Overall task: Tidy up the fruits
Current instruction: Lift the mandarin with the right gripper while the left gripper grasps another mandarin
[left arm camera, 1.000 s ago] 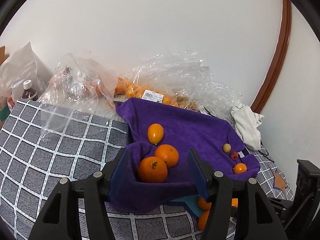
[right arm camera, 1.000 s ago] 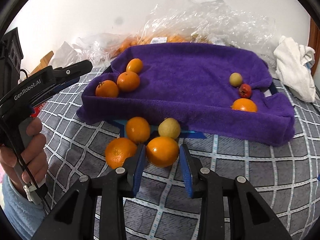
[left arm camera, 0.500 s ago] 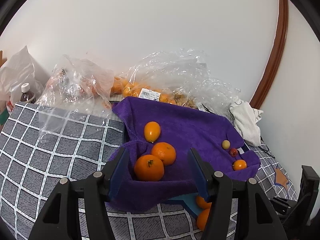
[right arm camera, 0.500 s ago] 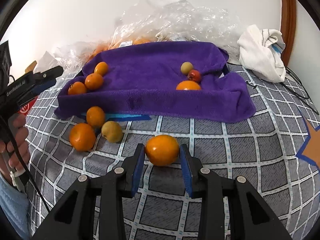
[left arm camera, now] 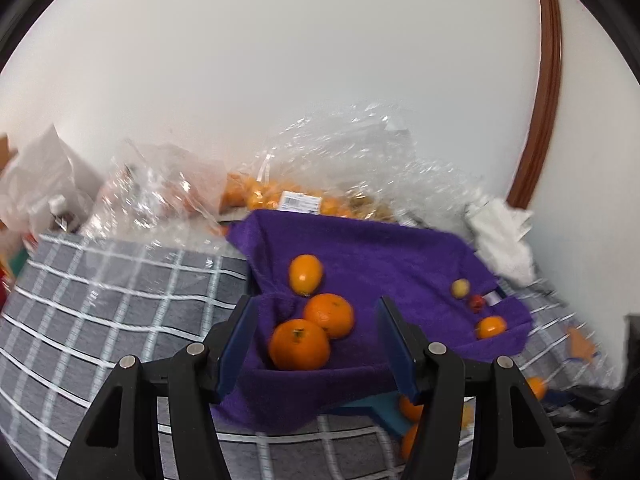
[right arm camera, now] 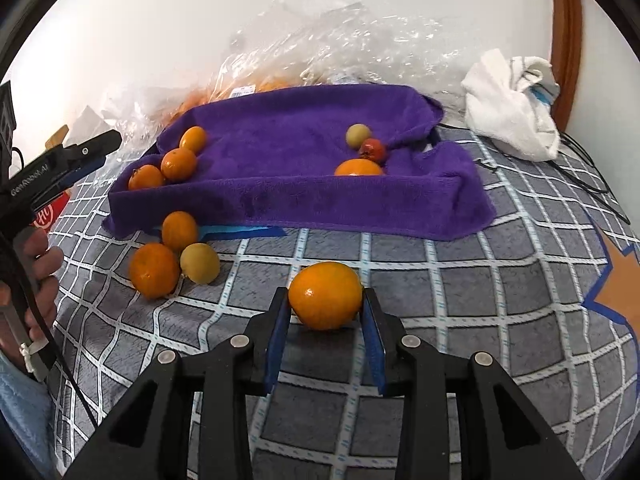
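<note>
My right gripper [right arm camera: 325, 309] is shut on an orange [right arm camera: 325, 295], just above the grey checked cloth in front of the purple-towel tray [right arm camera: 360, 212]. Left of it on the cloth lie two oranges [right arm camera: 154, 269] and a yellowish fruit [right arm camera: 199, 263]. The tray's left end holds three oranges [right arm camera: 179, 164]. Its right end holds an orange [right arm camera: 359, 168], a small red fruit [right arm camera: 373, 149] and a small yellow-green one [right arm camera: 358, 134]. My left gripper [left arm camera: 316, 340] is open and empty by the tray's near left corner, with the oranges [left arm camera: 299, 345] lying beyond its fingers.
Crumpled clear plastic bags [right arm camera: 320, 32] with more oranges lie behind the tray against the white wall. A white cloth [right arm camera: 512, 108] and black cables [right arm camera: 592, 184] are at the back right. A hand [right arm camera: 38, 268] holds the left gripper at the left edge.
My right gripper has carried the orange to the right, away from the loose fruit and toward the tray's right half. The left gripper has rolled slightly and stays open.
</note>
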`<state>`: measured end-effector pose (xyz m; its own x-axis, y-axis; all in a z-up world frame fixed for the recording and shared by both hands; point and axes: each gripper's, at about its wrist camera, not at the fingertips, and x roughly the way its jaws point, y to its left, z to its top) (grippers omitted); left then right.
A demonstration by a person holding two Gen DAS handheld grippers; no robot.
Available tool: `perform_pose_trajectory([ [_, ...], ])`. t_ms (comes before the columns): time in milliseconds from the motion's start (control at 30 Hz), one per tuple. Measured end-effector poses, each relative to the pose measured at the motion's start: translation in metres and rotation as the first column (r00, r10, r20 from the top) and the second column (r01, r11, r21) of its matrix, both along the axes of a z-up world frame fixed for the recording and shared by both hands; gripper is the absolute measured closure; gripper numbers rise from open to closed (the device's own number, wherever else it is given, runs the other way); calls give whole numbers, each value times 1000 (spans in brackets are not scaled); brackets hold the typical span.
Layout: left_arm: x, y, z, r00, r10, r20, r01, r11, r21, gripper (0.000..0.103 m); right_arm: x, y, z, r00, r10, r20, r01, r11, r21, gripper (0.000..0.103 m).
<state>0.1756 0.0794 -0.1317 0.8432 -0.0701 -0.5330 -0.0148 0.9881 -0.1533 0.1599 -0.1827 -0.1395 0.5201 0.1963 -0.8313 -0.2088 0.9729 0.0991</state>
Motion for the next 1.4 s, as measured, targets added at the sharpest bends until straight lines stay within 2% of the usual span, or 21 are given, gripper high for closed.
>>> perform_pose_trajectory([
  [67, 0, -3, 3, 999, -7, -37, 8, 1000, 20, 44, -1, -7, 4, 1000, -10, 2, 10, 1000, -2, 68],
  [133, -2, -5, 6, 996, -44, -73, 45, 999, 7, 44, -1, -13, 7, 1000, -25, 9, 26, 1000, -9, 68],
  [267, -16, -8, 10, 992, -83, -91, 84, 996, 10, 44, -1, -22, 12, 999, -47, 8, 47, 999, 9, 68],
  [367, -27, -9, 9, 989, -91, -116, 93, 996, 7, 44, -3, -25, 18, 998, -57, 23, 57, 998, -18, 68],
  [500, -45, -6, -5, 982, -80, -174, 80, 997, -5, 44, -13, -33, 26, 996, -71, 59, 72, 997, -23, 68],
  [600, -50, -11, -19, 967, -106, -230, 100, 994, -36, 44, -19, -41, 29, 994, -87, 62, 88, 996, -18, 68],
  [900, -42, -50, -30, 936, -203, -286, 176, 978, -115, 44, -31, -70, 30, 991, -127, 51, 127, 992, 13, 68],
  [1167, -31, -70, -46, 925, -187, -330, 172, 982, -76, 44, -35, -77, 29, 991, -123, 52, 125, 992, -23, 68],
  [1233, -29, -72, -49, 924, -173, -340, 164, 985, -55, 50, -32, -77, 27, 992, -121, 39, 122, 992, -19, 68],
  [1300, -29, -70, -49, 924, -187, -334, 169, 982, -83, 63, -27, -75, 24, 992, -122, 24, 122, 992, -17, 68],
  [1400, -29, -70, -47, 923, -205, -326, 182, 978, -98, 65, -21, -71, 25, 992, -122, 12, 122, 992, -11, 68],
])
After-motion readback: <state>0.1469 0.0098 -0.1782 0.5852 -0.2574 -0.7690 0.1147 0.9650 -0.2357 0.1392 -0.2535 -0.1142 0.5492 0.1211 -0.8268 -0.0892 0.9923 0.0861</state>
